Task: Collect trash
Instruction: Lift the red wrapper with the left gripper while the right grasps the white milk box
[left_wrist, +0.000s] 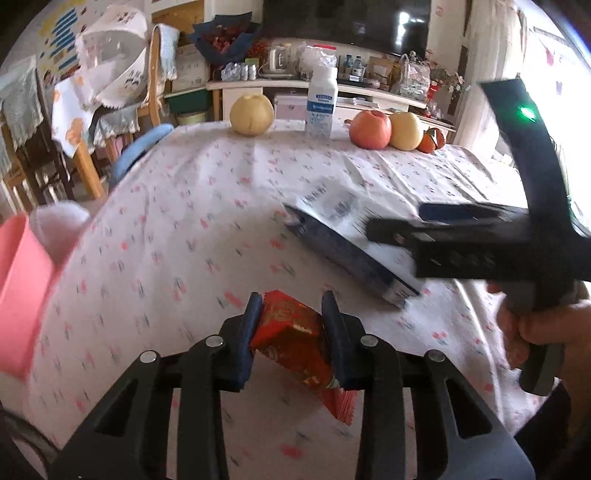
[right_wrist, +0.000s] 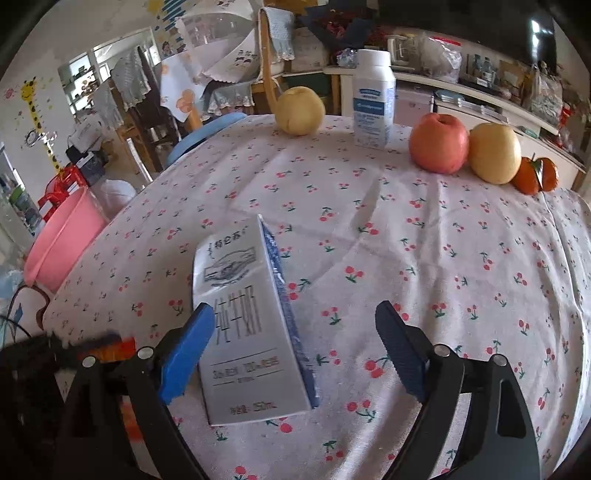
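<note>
Gripping a crumpled red wrapper between its pads, the left tool has the piece pinched crosswise, with a loose tail hanging out below the fingers. The right tool stands wide apart and holds nothing; a white and blue milk carton lies flat on the cherry-print cloth of the desk, partly between its fingers, the left pad just beside the carton's edge and the right pad well clear of it.

For the left hand, the step looks like carrying the wrapper to the pink bin that stands off the desk's left edge. Keeping the pinch firm matters, since the foil is thin and the dangling tail could catch on the cloth; lifting clear of the desk before swinging left, and letting go only once above the bin's mouth, would be sensible. For the right hand, centring the carton between both pads before squeezing, and taking it across its narrow width, should stop it from skating on the cloth.

The pink bin appears lined with a pale bag; what lies inside cannot be seen. At the far edge stand a white bottle with its cap on, contents unknown, a pear, an apple, a second yellow fruit and small oranges, none of which look like trash.
</note>
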